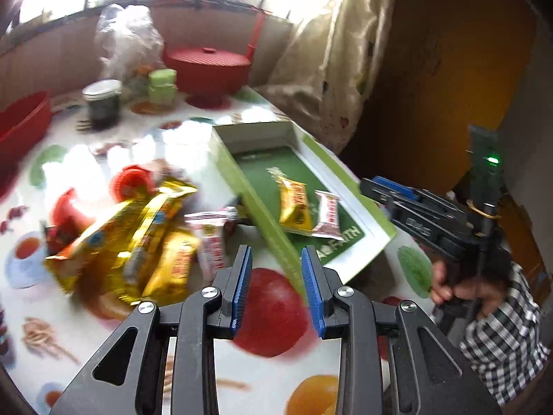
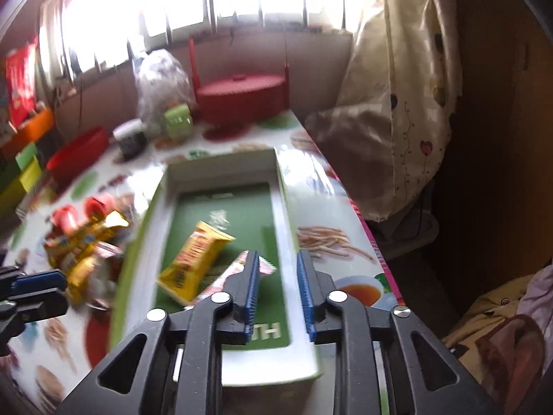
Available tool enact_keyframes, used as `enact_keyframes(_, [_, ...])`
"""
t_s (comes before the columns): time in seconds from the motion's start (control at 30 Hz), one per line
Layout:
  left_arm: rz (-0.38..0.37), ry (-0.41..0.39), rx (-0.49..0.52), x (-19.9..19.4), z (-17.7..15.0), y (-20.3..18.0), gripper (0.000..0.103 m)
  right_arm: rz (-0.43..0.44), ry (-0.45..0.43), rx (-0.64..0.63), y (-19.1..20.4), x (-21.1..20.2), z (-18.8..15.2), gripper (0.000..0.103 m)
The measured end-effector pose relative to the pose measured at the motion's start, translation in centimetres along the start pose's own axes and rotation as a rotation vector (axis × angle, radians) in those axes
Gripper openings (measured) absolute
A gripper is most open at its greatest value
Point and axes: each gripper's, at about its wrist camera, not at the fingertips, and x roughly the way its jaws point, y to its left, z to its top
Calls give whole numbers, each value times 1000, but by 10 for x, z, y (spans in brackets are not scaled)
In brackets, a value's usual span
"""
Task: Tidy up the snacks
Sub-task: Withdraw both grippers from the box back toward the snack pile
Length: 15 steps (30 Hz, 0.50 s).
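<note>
A shallow green box with a white rim (image 1: pixel 333 174) (image 2: pixel 221 167) lies open on the patterned tablecloth. Inside it are a yellow snack packet (image 1: pixel 295 207) (image 2: pixel 195 261) and a white-and-pink packet (image 1: pixel 326 216) (image 2: pixel 232 270). To the left of the box is a loose pile of yellow and white snack packets (image 1: pixel 138 235) (image 2: pixel 79 245). My left gripper (image 1: pixel 276 252) hovers open over the table between the pile and the box, nothing between its blue pads. My right gripper (image 2: pixel 278 254) hangs open over the box's near end, empty, just right of the white-and-pink packet.
At the table's far end stand a red lidded pot (image 1: pixel 207 65), a dark jar (image 1: pixel 102 102), a green container (image 1: pixel 162 83) and a plastic bag (image 1: pixel 128 38). A red bowl (image 1: pixel 20 121) is at the left. A curtain (image 1: pixel 345 52) hangs past the right table edge. A hand in a checked sleeve (image 1: pixel 484 328) holds the right gripper.
</note>
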Motion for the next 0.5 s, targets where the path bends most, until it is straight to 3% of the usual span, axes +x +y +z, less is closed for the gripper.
enact_keyframes(0.27, [73,-31,-72,-29,-11,36,31,85,-50,11,52,-31,0,29])
enact_keyframes(0.5, [128,-49,-129,-46,-20,69,31,138,-11,-8,93,-24,-4,30])
